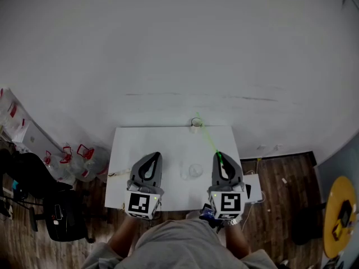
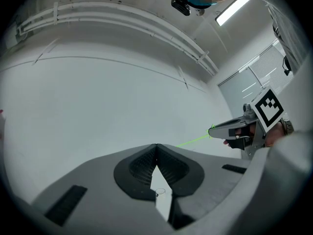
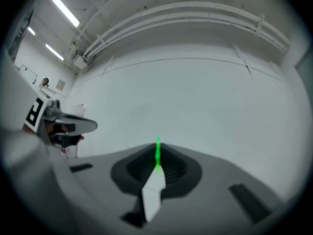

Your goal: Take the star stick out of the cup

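A thin green star stick [image 1: 207, 136] slants from the tip of my right gripper [image 1: 220, 157] toward the table's far edge. Its far end lies over a small pale cup [image 1: 196, 124] there; I cannot tell whether it touches the cup. The right gripper is shut on the stick [image 3: 158, 154], which pokes up between its jaws. From the left gripper view the stick [image 2: 193, 141] runs left from the right gripper [image 2: 215, 129]. My left gripper [image 1: 150, 158] is shut and holds nothing, its jaws [image 2: 156, 147] meeting at the tip. A clear cup [image 1: 194, 171] stands between the two grippers.
The white table [image 1: 129, 144] stands against a plain white wall. Clear bags with red handles [image 1: 84, 158] and a black chair [image 1: 53, 209] are on the floor to the left. A white box [image 1: 253, 186] and a yellow round object [image 1: 339, 212] are to the right.
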